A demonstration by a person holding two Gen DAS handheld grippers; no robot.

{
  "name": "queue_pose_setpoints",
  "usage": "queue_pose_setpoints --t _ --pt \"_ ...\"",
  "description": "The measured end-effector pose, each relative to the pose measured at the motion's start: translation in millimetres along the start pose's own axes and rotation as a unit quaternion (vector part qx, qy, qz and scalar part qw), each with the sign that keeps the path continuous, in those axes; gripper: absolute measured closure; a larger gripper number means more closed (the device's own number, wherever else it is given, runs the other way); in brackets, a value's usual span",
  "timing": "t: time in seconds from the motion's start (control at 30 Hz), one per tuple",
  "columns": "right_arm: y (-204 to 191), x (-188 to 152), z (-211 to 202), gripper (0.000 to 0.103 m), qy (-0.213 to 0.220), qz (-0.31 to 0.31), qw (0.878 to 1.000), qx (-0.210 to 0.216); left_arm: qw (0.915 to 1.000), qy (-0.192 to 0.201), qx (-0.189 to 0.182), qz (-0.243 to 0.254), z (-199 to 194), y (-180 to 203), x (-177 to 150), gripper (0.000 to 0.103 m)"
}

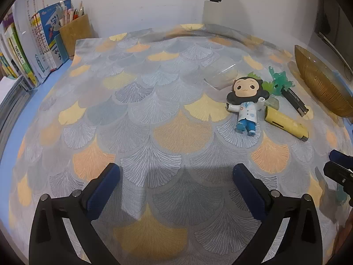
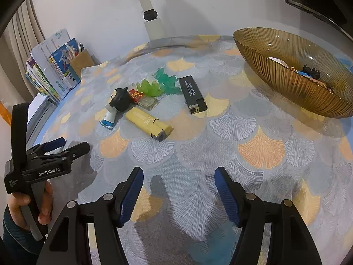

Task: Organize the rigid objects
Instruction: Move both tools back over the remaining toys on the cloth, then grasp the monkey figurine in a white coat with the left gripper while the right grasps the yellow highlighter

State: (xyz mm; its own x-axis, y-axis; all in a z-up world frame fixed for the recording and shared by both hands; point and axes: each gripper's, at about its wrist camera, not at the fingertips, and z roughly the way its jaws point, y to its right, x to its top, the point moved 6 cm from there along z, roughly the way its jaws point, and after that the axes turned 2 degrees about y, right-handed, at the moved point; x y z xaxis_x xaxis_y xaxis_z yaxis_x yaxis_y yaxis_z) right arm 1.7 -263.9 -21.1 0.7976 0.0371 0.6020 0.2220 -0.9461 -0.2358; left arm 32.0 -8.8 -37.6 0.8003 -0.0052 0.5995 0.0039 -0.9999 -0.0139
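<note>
A doll figure (image 1: 246,106) with black hair and a white coat lies on the patterned cloth, also in the right wrist view (image 2: 115,108). Beside it lie a yellow lighter (image 1: 286,123) (image 2: 149,124), a black lighter (image 1: 295,100) (image 2: 193,93), green plastic figures (image 1: 280,81) (image 2: 161,82) and a clear lighter with a red label (image 2: 144,100). An amber glass bowl (image 1: 320,81) (image 2: 286,75) holds a few small items. My left gripper (image 1: 176,176) (image 2: 66,145) is open and empty. My right gripper (image 2: 178,183) is open and empty.
Books (image 1: 28,50) (image 2: 50,70) and a brown pen holder (image 1: 75,33) (image 2: 80,60) stand at the back left. A white post (image 2: 152,19) rises at the back. A clear plastic piece (image 1: 222,77) lies behind the doll.
</note>
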Motion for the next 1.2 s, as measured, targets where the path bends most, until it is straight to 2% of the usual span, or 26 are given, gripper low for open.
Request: queue_pose_setpoints --t 0.07,0.1,0.17,0.67,0.83,0.9,1.03,1.13,1.2 --pt "-2.1 -0.1 0.3 0.034 -0.001 -0.005 1.000 -0.004 1.0000 0.000 0.000 0.000 -0.1 -0.1 -0.1 0.001" --pt "-2.5 -0.1 0.4 0.028 -0.001 -0.007 1.000 -0.005 1.0000 0.000 0.000 0.000 0.0 -0.3 0.0 0.001" --pt "-2.6 0.9 0.3 0.022 0.002 -0.010 1.000 -0.010 1.0000 0.000 0.000 0.000 0.1 -0.8 0.2 0.001" --pt "-3.5 0.8 0.2 0.022 0.003 -0.013 1.000 -0.015 1.0000 -0.001 -0.001 0.001 -0.1 -1.9 0.2 0.001" --pt "-1.2 2.7 -6.6 0.022 0.022 -0.006 1.000 -0.018 1.0000 0.004 0.005 0.004 -3.4 -2.8 -0.5 0.003" --pt "1.9 5.0 -10.9 0.022 0.034 -0.001 0.999 -0.021 0.9998 0.012 -0.017 0.005 -9.5 -1.8 1.1 0.006" --pt "2.9 6.9 -15.1 0.022 0.040 0.000 0.999 -0.011 0.9978 0.013 -0.065 -0.007 -20.3 -3.0 7.5 0.022" --pt "6.1 8.4 -15.4 0.022 0.035 0.009 0.999 -0.019 0.9963 0.022 -0.083 0.000 -28.3 -0.9 17.5 0.022" --pt "8.2 9.2 -10.4 0.029 0.004 0.026 1.000 -0.010 0.9944 0.028 -0.102 0.004 -31.0 1.1 27.2 0.022"
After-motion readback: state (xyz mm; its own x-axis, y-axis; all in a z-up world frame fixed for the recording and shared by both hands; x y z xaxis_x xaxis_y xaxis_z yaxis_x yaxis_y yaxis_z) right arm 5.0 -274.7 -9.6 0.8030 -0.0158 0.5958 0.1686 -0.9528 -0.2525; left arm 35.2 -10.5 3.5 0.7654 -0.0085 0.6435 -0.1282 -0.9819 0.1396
